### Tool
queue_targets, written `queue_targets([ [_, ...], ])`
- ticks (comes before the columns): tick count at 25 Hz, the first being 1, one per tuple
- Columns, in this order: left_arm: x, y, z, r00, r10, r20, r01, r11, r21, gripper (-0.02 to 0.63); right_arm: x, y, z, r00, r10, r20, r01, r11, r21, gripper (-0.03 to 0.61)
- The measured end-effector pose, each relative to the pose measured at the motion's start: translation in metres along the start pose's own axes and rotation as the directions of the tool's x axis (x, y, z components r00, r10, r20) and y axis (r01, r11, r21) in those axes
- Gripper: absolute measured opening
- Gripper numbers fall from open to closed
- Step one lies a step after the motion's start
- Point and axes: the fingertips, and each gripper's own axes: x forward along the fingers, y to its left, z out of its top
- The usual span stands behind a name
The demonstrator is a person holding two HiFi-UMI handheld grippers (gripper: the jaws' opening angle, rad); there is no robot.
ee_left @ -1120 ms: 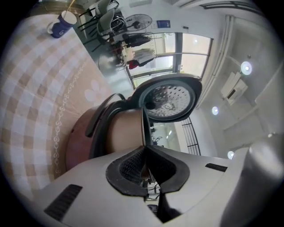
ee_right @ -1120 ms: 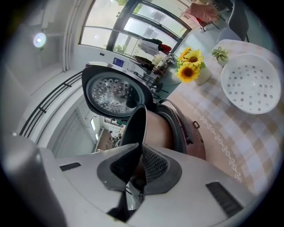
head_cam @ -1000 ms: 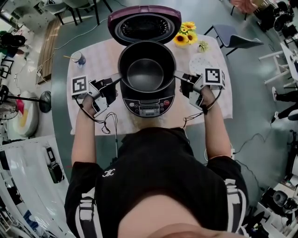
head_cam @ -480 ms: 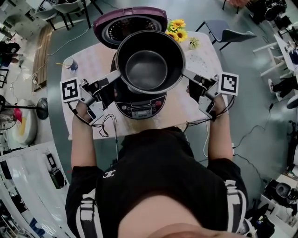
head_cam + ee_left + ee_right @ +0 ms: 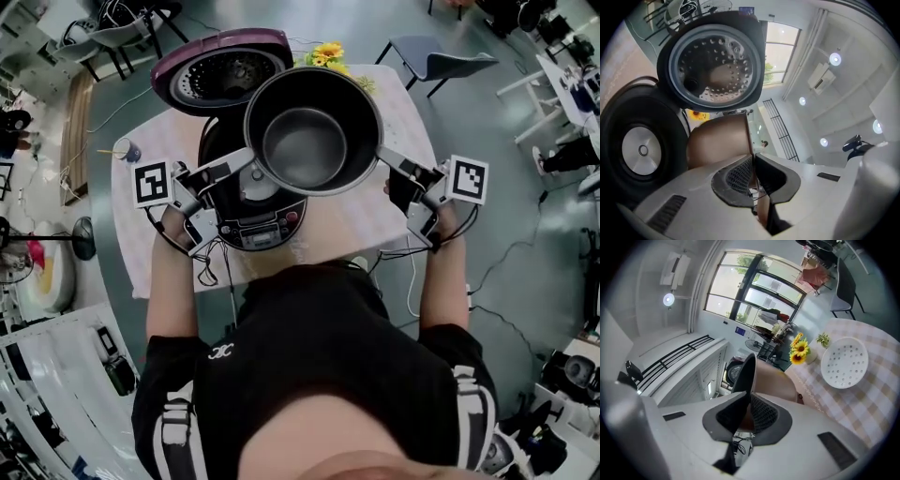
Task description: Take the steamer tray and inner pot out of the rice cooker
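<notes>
The dark inner pot hangs in the air above and to the right of the rice cooker body, clear of its well. My left gripper is shut on the pot's left rim and my right gripper is shut on its right rim. In the left gripper view the pot's brown wall runs into the shut left gripper. The right gripper view shows the rim pinched in the right gripper. The white perforated steamer tray lies on the tablecloth; the pot hides it in the head view.
The cooker's purple lid stands open behind the body, its perforated inner plate facing me. The empty well shows its heating plate. Sunflowers sit at the table's far edge, a chair beyond it. A small cup stands far left.
Both grippers rose with the pot: it came up out of the cooker and shifted right, leaving the cooker's well uncovered at the left.
</notes>
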Motion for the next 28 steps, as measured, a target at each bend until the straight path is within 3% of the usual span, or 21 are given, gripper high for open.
queue_targets([
  [9, 0.111, 0.006, -0.056, 0.995, 0.012, -0.098, -0.014, 1.000, -0.027, 0.016, -0.113, -0.043, 0.030, 0.995, -0.052, 0.081, 0.051, 0.999, 0.011, 0.025],
  [19, 0.165, 0.051, -0.101, 0.986, 0.067, -0.154, -0.075, 0.996, -0.046, 0.017, -0.167, -0.105, 0.022, 0.989, -0.127, 0.080, 0.124, 0.991, 0.045, 0.025],
  [24, 0.187, 0.078, -0.136, 0.973, 0.133, -0.190, -0.141, 0.989, -0.032, 0.017, -0.197, -0.140, 0.008, 0.987, -0.153, 0.053, 0.152, 0.988, 0.038, 0.025],
  [28, 0.195, 0.106, -0.163, 0.944, 0.256, -0.206, -0.263, 0.965, -0.004, 0.017, -0.218, -0.182, -0.008, 0.965, -0.262, 0.018, 0.261, 0.964, 0.048, 0.023],
])
